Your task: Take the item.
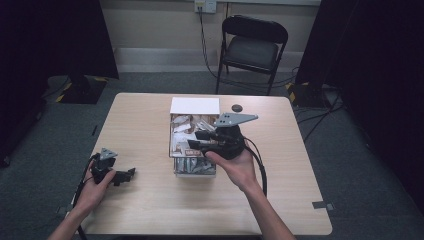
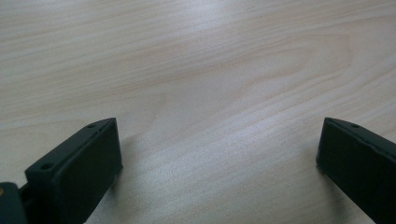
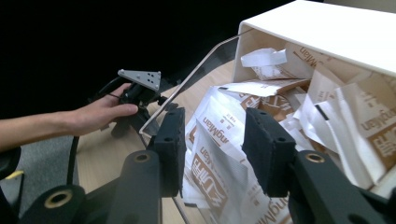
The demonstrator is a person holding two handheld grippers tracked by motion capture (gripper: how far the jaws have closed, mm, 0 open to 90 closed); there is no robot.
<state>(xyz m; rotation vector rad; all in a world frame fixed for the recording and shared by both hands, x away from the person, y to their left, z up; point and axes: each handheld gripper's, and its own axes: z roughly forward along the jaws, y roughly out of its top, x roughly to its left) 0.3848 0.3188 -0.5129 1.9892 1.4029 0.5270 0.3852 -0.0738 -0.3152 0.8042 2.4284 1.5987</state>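
From the high view: there's a light wooden desk (image 1: 145, 200) with a box (image 1: 194, 105) sitting near the middle, stuffed with white-and-brown paper sachets (image 1: 182, 131). The right gripper (image 1: 199, 140) is held over the box, pointing left across the pile, hand cupped under its body. The left gripper (image 1: 131, 173) is way off at the left near edge of the desk, resting low on the wood, well apart from the box. A black folding chair (image 1: 252, 47) stands behind the desk, and a small dark round thing (image 1: 237, 108) sits just beside the box's far right corner.

Left gripper view: just bare wood grain, with the two black fingers (image 2: 77, 168) spread wide and nothing between them.

Right gripper view: the fingers (image 3: 261, 149) sit partly open, about a sachet's width, right above the heap. One sachet (image 3: 212, 161) with brown lettering stands up in the gap between them, but I can't tell if the pads actually press on it. The box's white wall (image 3: 327, 32) runs along the upper right, with a clear panel edge on the left. Farther back, the other hand rests on the left gripper (image 3: 137, 91).
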